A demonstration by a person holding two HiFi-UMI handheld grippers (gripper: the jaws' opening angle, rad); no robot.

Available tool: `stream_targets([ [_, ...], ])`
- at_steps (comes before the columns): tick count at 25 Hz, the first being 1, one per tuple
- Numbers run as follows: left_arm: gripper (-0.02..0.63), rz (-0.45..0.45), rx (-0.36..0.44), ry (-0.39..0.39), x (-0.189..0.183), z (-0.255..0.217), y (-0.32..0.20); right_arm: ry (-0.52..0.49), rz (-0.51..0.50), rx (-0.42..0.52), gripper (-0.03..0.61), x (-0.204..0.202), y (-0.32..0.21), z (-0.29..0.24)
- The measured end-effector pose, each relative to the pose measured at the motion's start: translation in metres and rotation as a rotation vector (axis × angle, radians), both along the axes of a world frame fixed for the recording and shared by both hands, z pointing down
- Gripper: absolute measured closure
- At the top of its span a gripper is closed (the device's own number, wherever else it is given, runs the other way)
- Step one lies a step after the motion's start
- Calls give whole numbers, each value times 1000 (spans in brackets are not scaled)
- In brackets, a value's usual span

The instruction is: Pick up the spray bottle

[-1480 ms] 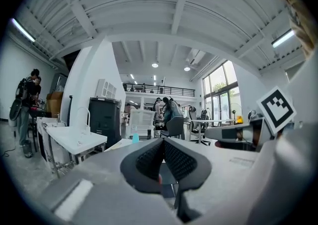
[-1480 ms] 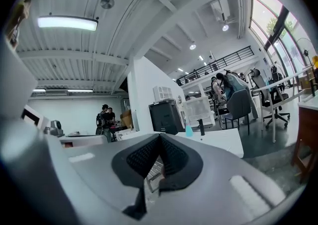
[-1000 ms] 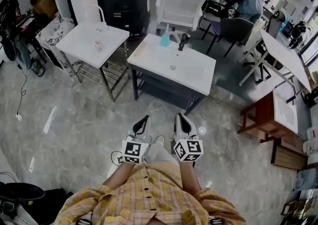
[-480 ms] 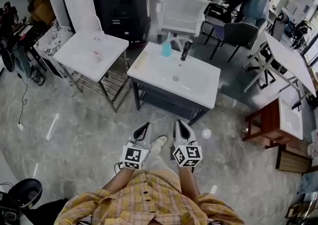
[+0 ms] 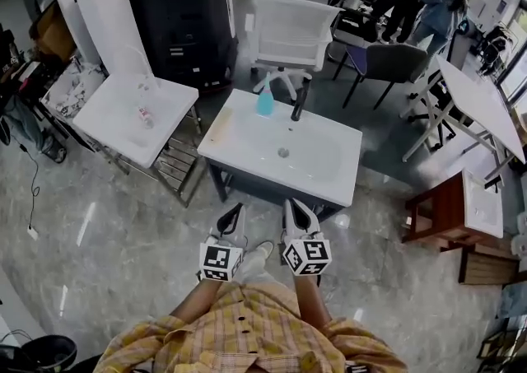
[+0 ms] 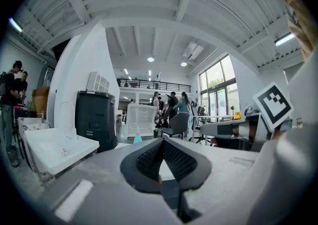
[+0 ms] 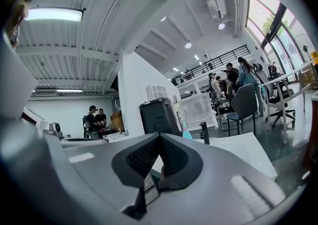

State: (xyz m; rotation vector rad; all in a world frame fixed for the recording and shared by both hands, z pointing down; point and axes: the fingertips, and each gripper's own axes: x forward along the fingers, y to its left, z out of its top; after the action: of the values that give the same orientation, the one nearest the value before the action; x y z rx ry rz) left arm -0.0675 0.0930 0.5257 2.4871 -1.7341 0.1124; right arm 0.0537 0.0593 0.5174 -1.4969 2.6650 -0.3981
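The spray bottle (image 5: 265, 101) is pale blue and stands upright at the far edge of the white sink unit (image 5: 247, 145), just left of a black faucet (image 5: 297, 104). My left gripper (image 5: 233, 220) and right gripper (image 5: 298, 214) are held side by side at the sink's near edge, pointing toward it, well short of the bottle. Both are shut with nothing between the jaws. In the left gripper view the spray bottle (image 6: 137, 138) shows small, beyond my left gripper (image 6: 162, 140). In the right gripper view the spray bottle (image 7: 187, 133) shows beside the faucet (image 7: 203, 132), past my right gripper (image 7: 159, 136).
A second white sink table (image 5: 107, 116) stands to the left, a black cabinet (image 5: 185, 17) and a white chair (image 5: 292, 30) behind. To the right are a grey chair (image 5: 387, 62), a white desk (image 5: 478, 104) and a wooden stand (image 5: 436, 211). People stand at the back.
The sink unit has come closer in the head view as both grippers moved forward together toward its near edge. The jaws stayed shut.
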Motion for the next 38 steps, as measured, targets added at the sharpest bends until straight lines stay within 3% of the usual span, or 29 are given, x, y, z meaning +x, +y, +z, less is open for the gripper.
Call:
stream_targets([
  [10,614,18,-15,1,5,-4,-97,7,0,-29,577,1,-92,-2],
  [25,614,8,-37,-12,4,7,-200,25,-46,-36,577,-7,-193,6],
  [38,614,11,-39,-29,9,12,-234,22,-50,-22,577,-5,-228,4],
])
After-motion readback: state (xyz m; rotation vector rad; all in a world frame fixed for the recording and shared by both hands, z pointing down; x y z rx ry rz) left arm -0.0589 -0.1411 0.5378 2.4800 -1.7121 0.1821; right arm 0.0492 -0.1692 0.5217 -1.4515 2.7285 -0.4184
